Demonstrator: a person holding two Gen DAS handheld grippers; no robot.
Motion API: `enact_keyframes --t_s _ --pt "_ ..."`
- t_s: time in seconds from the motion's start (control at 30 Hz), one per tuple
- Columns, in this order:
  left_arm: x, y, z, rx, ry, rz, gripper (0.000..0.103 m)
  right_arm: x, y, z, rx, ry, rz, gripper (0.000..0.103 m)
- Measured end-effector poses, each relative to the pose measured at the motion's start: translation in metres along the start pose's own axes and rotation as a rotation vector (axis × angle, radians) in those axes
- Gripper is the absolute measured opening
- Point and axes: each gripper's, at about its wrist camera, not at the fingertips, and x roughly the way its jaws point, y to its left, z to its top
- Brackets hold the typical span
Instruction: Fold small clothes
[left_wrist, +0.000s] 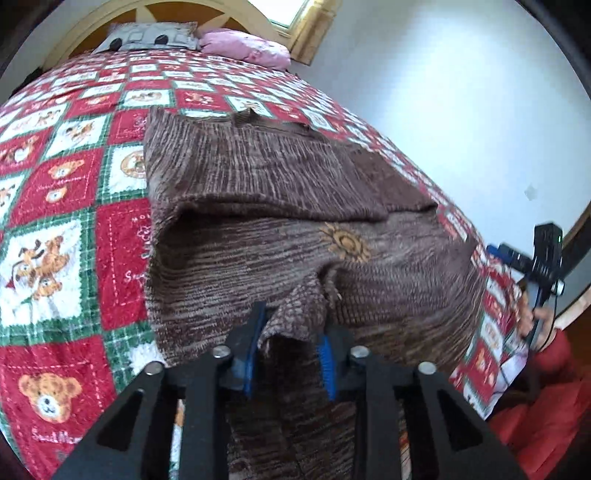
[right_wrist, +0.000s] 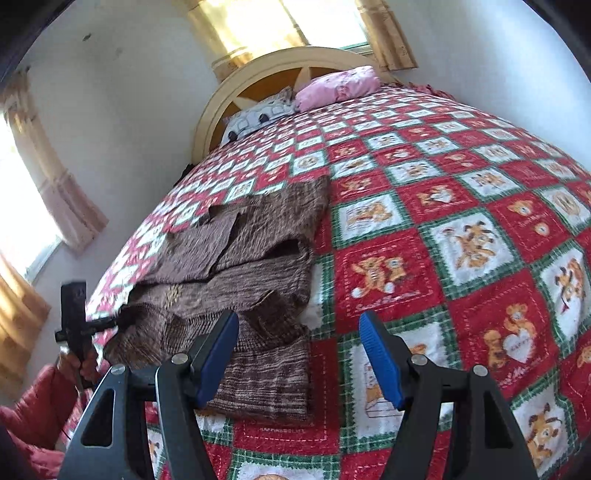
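A brown knitted sweater (left_wrist: 258, 177) lies partly folded on the bed, with an orange flower motif (left_wrist: 345, 243) on its front. My left gripper (left_wrist: 291, 336) is at the sweater's near edge, and a raised fold of the knit is pinched between its blue pads. In the right wrist view the same sweater (right_wrist: 258, 240) lies left of centre. The left gripper (right_wrist: 118, 319) reaches into its left side there. My right gripper (right_wrist: 299, 347) stands open over the bedspread, just right of the sweater's near corner, with nothing between its fingers. The left wrist view shows the right gripper (left_wrist: 498, 251) at the bed's right edge.
The red, white and green teddy-bear bedspread (right_wrist: 461, 221) covers the whole bed. A grey pillow (left_wrist: 147, 37) and a pink pillow (left_wrist: 243, 46) lie by the rounded wooden headboard (right_wrist: 229, 92). White walls and curtained windows (right_wrist: 55, 192) surround it. A red sleeve (left_wrist: 546, 398) is at the bed's edge.
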Motion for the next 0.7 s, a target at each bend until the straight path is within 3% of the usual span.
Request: enact_keyframes --t_s 0.13,0.23,0.4,0.47,0.5,0.53,0.57,0.63,0.7 --pt "0.004 -0.013 0.005 -0.007 0.006 -0.039 0.085 0.017 0.024 -0.002 -0.140 0.040 -0.066 0.069" --pt "0.008 -0.021 0.007 0.032 0.016 0.009 0.094 0.032 0.034 0.000 -0.220 0.053 -0.103 0.069" --pt "0.011 -0.028 0.005 0.084 0.002 0.049 0.092 0.060 0.039 0.001 -0.277 0.088 -0.065 0.069" --pt "0.010 -0.027 0.004 0.081 -0.007 0.059 0.085 0.071 0.044 -0.002 -0.319 0.107 -0.055 0.068" --pt "0.009 -0.026 0.003 0.081 -0.010 0.068 0.077 0.075 0.047 -0.005 -0.341 0.118 -0.047 0.059" --pt "0.010 -0.025 0.003 0.079 -0.013 0.082 0.067 0.078 0.051 -0.007 -0.367 0.127 -0.056 0.029" --pt "0.008 -0.024 0.002 0.076 -0.018 0.096 0.061 0.080 0.055 -0.010 -0.396 0.130 -0.079 0.018" --pt "0.006 -0.019 0.000 0.054 -0.034 0.110 0.030 0.076 0.058 -0.012 -0.408 0.109 -0.082 0.014" --pt "0.003 -0.010 -0.002 -0.003 -0.051 0.124 0.012 0.069 0.057 -0.012 -0.376 0.093 -0.066 0.012"
